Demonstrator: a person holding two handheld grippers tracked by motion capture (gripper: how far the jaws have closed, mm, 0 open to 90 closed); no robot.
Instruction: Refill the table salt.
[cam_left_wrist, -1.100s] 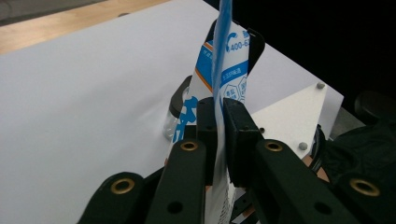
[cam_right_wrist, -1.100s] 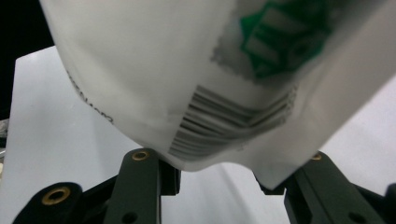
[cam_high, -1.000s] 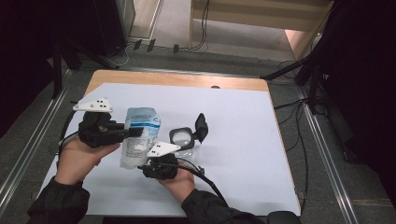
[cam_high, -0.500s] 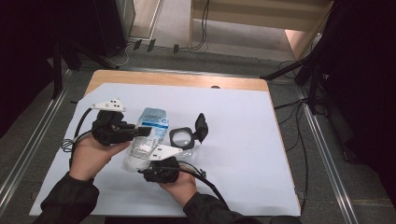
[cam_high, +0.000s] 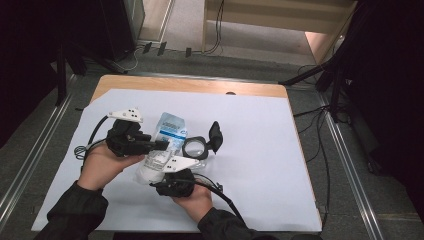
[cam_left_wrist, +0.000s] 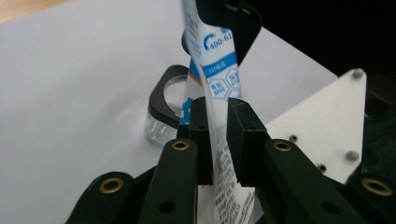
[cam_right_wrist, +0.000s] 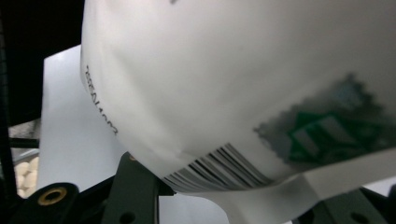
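Pouch (cam_high: 162, 150): thin plastic film, glossy, lightly creased; white with blue print on one face, printed barcode on the other (cam_right_wrist: 224, 165).
Left gripper (cam_left_wrist: 215, 140): black matt plastic jaws, faintly grained; brass-coloured metal bushings at the pivots.
Right gripper (cam_high: 176, 172): same black matt plastic; top plate grey-white, flat, matt, with small metal screw heads.
Magnifier (cam_high: 195, 148): black plastic frame, slight sheen; clear, glossy lens.
Table cover (cam_high: 260, 150): white sheet, paper-like, smooth, matt.
Table edge (cam_high: 200, 86): wood, light, smooth, satin finish.
Sleeves (cam_high: 75, 215): dark cloth, matt.

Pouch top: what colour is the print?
Blue on white pouch, clearest in the left gripper view.
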